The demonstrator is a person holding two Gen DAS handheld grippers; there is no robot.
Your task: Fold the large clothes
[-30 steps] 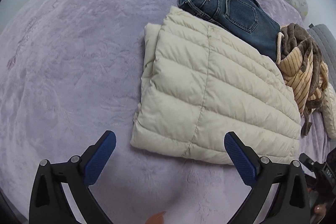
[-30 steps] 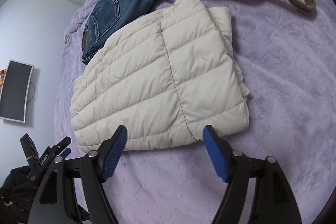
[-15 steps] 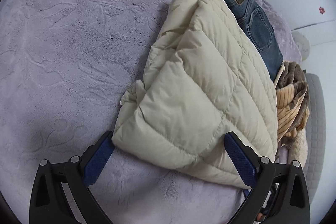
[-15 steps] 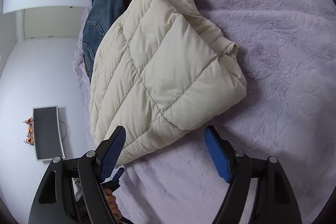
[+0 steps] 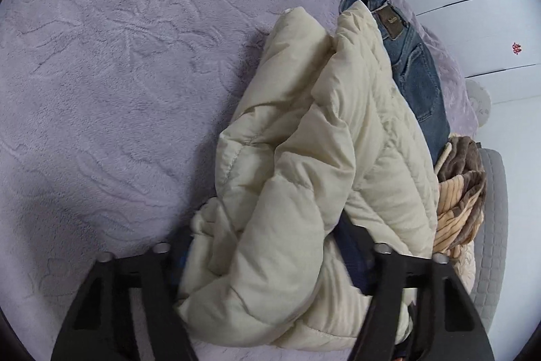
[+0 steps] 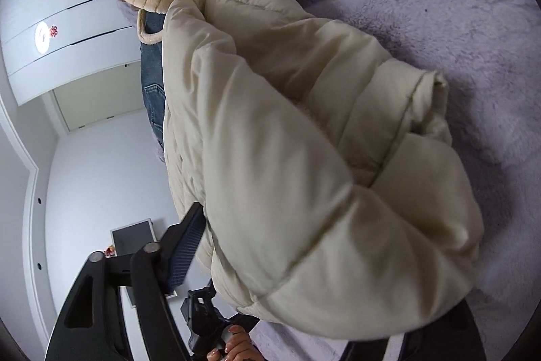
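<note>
A folded cream puffer jacket [image 5: 338,141] lies on a purple fleece bedcover [image 5: 118,73]. My left gripper [image 5: 263,242] is closing on the jacket's near edge. The padding bunches up between its black fingers [image 5: 159,259] and hides the blue pads. In the right wrist view the jacket [image 6: 287,107] bulges over my right gripper [image 6: 321,259], whose jaws are also closing. The blue pad of one of its fingers [image 6: 186,246] presses against the jacket's side, while the other finger is buried under the fabric.
Blue jeans [image 5: 412,66] lie just beyond the jacket, and a striped tan and brown garment [image 5: 456,198] is heaped beside them. A grey cushion [image 5: 493,225] borders the bed. White wardrobe doors [image 5: 473,5] stand behind. A hand [image 6: 236,347] holds the other gripper's handle.
Both grippers have come down onto the jacket's near edge and narrowed from wide open. The flat jacket is now bunched and lifted between the fingers of each.
</note>
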